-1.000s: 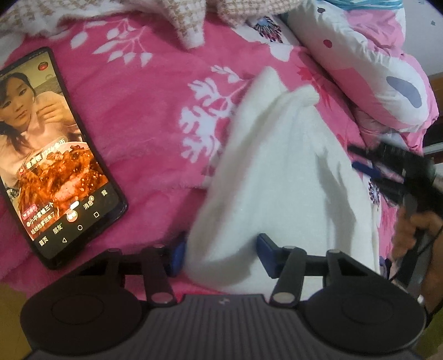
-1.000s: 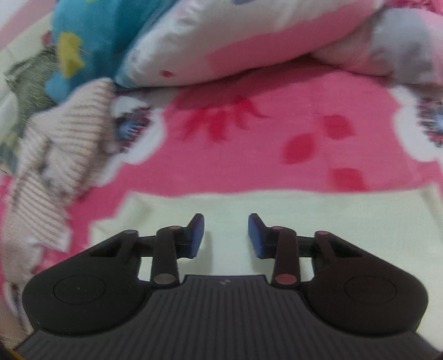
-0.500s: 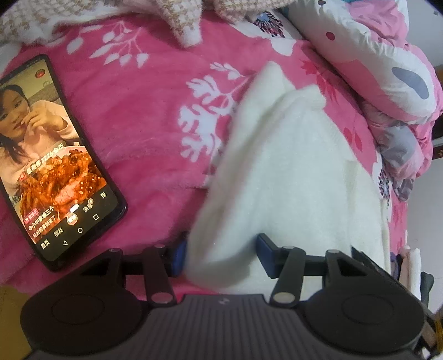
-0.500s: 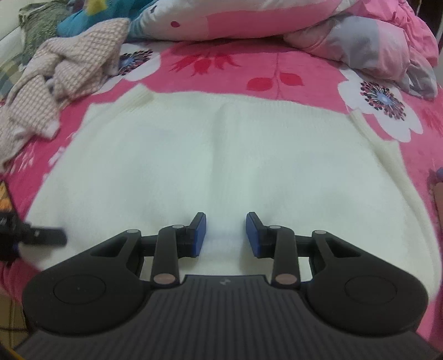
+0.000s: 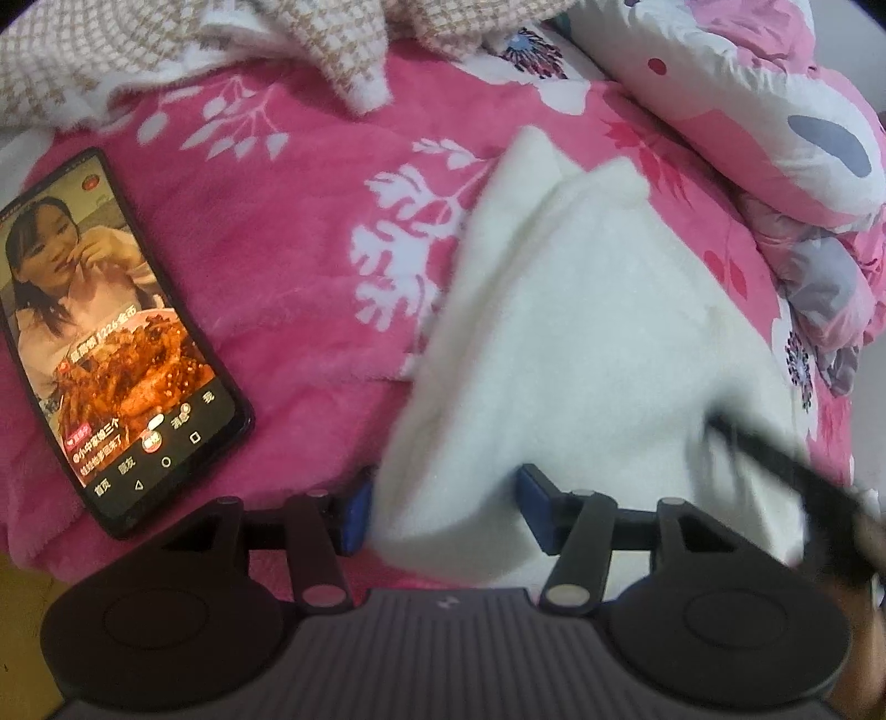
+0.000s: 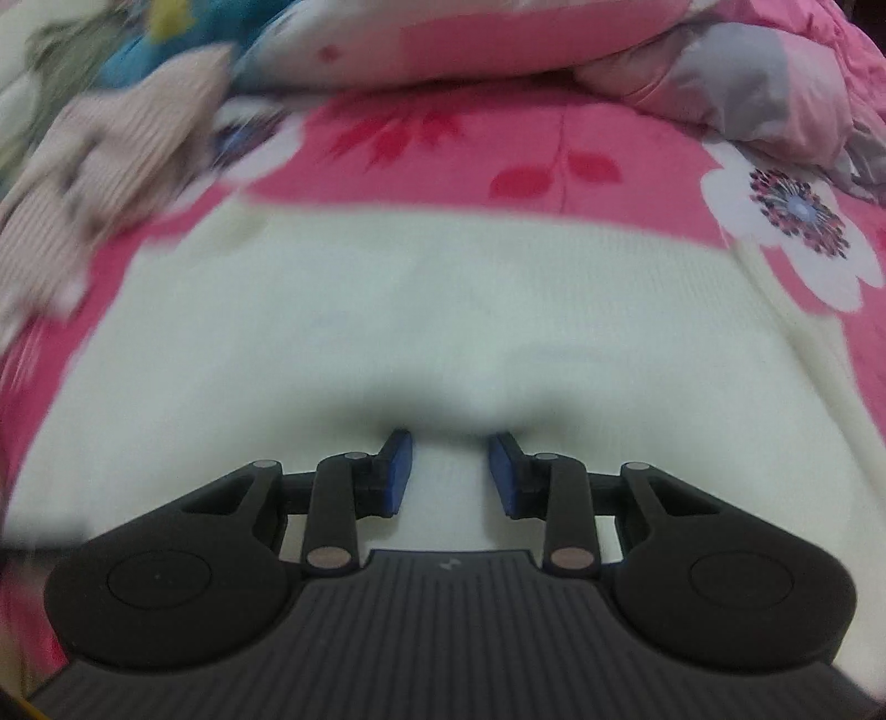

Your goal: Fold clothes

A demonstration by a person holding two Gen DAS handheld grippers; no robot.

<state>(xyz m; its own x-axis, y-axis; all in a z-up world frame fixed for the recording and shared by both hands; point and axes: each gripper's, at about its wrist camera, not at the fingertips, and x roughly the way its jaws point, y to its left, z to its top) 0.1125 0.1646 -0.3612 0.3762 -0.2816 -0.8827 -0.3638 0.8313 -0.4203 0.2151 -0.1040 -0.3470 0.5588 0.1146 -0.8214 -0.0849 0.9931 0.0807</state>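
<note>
The white garment (image 5: 581, 354) lay spread on the pink flowered bedspread (image 5: 310, 260), its near edge bunched up. The left claw (image 5: 443, 512) had just been opening, and its jaws stood spread with that bunched edge between them, one pad half buried in the cloth; I could not tell whether they pressed it. The right claw (image 6: 448, 471) was partly spread over the middle of the garment (image 6: 443, 310), pads apart and pinching nothing, its tips at a shadowed dip in the fabric.

From the left wrist view, a phone (image 5: 105, 343) with its screen lit lay on the bedspread well to the left of the garment, and a checked cloth (image 5: 183, 44) lay crumpled along the far edge. A pink and white quilt (image 5: 775, 111) was heaped at the right. The right claw entered there only as a dark blurred bar (image 5: 786, 471). The right wrist view lacked the phone and was smeared, the checked cloth (image 6: 99, 183) and something blue behind it hard to make out.
</note>
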